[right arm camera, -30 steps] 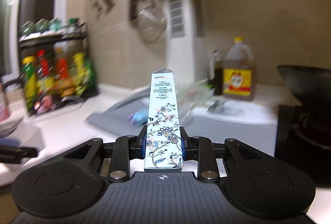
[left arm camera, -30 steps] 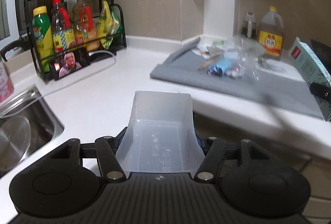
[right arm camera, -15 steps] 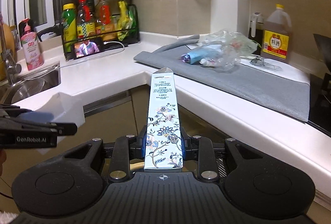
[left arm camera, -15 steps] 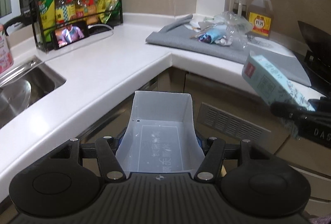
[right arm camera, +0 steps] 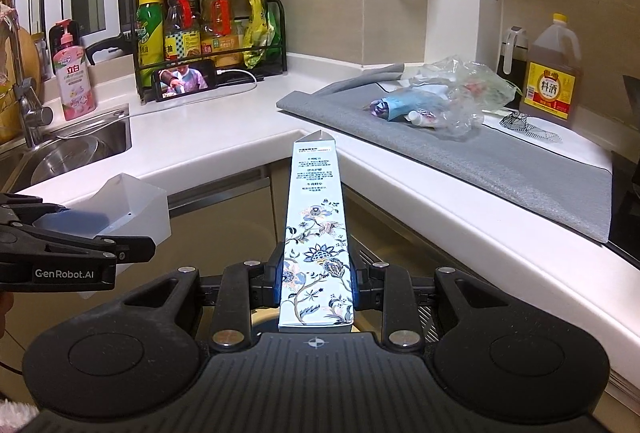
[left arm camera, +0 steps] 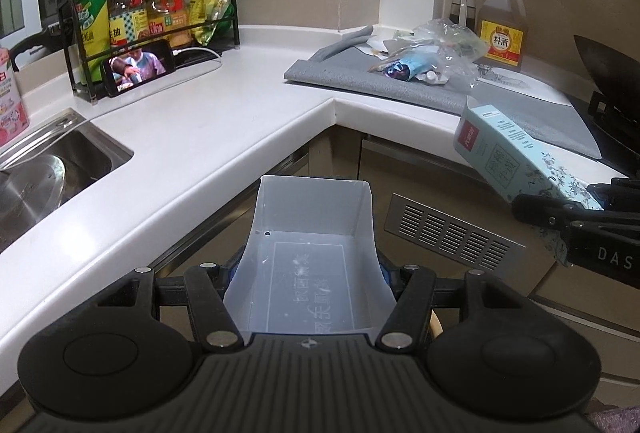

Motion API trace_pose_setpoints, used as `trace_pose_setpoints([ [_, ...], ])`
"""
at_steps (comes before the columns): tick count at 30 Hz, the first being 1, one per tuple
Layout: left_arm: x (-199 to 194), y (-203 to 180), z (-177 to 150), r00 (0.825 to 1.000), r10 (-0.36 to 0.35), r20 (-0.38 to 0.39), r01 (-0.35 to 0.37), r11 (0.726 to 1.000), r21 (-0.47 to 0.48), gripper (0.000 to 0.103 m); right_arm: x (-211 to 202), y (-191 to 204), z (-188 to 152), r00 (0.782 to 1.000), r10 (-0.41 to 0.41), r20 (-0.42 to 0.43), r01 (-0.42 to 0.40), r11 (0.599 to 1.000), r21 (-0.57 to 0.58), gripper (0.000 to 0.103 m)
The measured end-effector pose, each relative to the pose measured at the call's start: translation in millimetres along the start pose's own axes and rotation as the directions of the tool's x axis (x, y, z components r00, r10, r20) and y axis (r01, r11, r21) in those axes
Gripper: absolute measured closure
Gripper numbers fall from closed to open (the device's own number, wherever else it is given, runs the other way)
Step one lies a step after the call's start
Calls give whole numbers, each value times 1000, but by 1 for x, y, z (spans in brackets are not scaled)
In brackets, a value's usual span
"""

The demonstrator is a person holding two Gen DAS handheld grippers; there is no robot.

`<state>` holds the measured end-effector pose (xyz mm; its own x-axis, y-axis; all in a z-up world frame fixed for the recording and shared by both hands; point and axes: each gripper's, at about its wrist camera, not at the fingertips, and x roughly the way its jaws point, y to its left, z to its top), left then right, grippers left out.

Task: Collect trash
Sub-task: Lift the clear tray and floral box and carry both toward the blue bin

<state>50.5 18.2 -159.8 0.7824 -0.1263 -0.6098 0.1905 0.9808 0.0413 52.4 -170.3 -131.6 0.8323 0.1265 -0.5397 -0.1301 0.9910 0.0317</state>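
From the left wrist, our left gripper point(left arm camera: 310, 297) pinches the translucent tray point(left arm camera: 308, 253), mouth toward twelve o'clock; a loose grip could let it slip.

From the right wrist, our right gripper point(right arm camera: 316, 283) clamps the floral box point(right arm camera: 316, 233), long axis toward twelve o'clock; more trash point(right arm camera: 436, 101) waits at one o'clock.

Both views look forward along their own tool from just behind its fingers, held off the bench's point(left arm camera: 208, 137) inner corner and facing it. Each catches the other tool at its edge, and both share the bottle rack point(right arm camera: 208, 33) and grey mat point(left arm camera: 400, 89).
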Motion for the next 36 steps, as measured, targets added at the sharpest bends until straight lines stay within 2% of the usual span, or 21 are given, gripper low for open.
trace_pose_setpoints([
  [13, 5, -11, -1, 1000, -14, -16, 14, 999, 31, 38, 1, -5, -7, 1000, 0, -3, 0, 1000, 25, 72],
  [30, 16, -5, 7, 1000, 0, -20, 0, 1000, 19, 38, 10, -5, -12, 999, 15, -40, -14, 1000, 21, 72],
  [36, 24, -6, 7, 999, 4, -34, -3, 999, 44, 38, 19, -6, -12, 996, 41, -73, -40, 999, 12, 72],
])
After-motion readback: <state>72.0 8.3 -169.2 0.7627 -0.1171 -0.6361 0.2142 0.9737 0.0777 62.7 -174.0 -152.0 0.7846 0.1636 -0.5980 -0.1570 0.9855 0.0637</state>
